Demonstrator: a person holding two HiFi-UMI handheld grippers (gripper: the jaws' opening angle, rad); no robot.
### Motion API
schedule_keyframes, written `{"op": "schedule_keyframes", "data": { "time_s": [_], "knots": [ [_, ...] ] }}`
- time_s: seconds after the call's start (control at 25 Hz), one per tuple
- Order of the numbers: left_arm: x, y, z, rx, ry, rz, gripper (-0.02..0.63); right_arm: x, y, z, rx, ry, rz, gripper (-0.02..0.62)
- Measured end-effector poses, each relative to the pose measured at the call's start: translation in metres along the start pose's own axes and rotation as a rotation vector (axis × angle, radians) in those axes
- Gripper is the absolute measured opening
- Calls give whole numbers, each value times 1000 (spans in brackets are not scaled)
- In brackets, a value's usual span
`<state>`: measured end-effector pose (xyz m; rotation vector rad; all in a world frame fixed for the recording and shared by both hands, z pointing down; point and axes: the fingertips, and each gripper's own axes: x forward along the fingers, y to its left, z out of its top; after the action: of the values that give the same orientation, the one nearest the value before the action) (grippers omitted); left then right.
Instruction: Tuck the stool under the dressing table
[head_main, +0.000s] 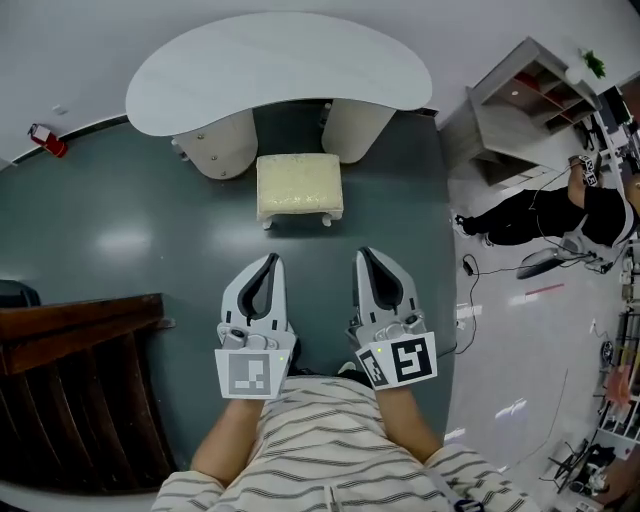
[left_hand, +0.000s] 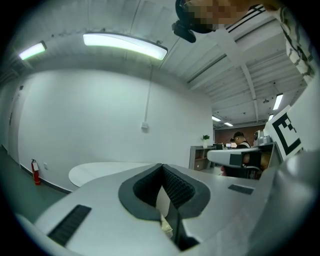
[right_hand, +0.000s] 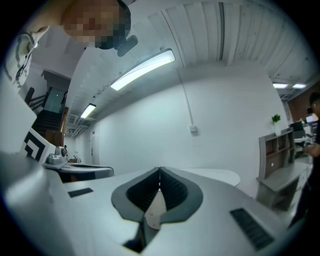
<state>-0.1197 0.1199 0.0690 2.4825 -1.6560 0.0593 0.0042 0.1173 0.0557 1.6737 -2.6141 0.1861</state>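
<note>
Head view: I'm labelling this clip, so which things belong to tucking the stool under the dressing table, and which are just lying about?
Belongs to the job:
stool, its whole top showing in front of the table
dressing table
left gripper and right gripper, both shut and empty

Just lying about:
red fire extinguisher
shelf unit
dark wooden structure
person in black

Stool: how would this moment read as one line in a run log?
stool: before table, not tucked | left tongs: shut, empty, short of stool | right tongs: shut, empty
</note>
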Motion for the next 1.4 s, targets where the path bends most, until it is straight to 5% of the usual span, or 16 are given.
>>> {"op": "schedule_keyframes", "data": {
  "time_s": [0.64,1.4],
  "knots": [
    [76,46,-61,-46,97,-3,6,82,-34,-50,5,66,-60,12],
    [159,50,-183,-32,197,196,6,138,-113,-203,55,265,36,12]
  ]
}}
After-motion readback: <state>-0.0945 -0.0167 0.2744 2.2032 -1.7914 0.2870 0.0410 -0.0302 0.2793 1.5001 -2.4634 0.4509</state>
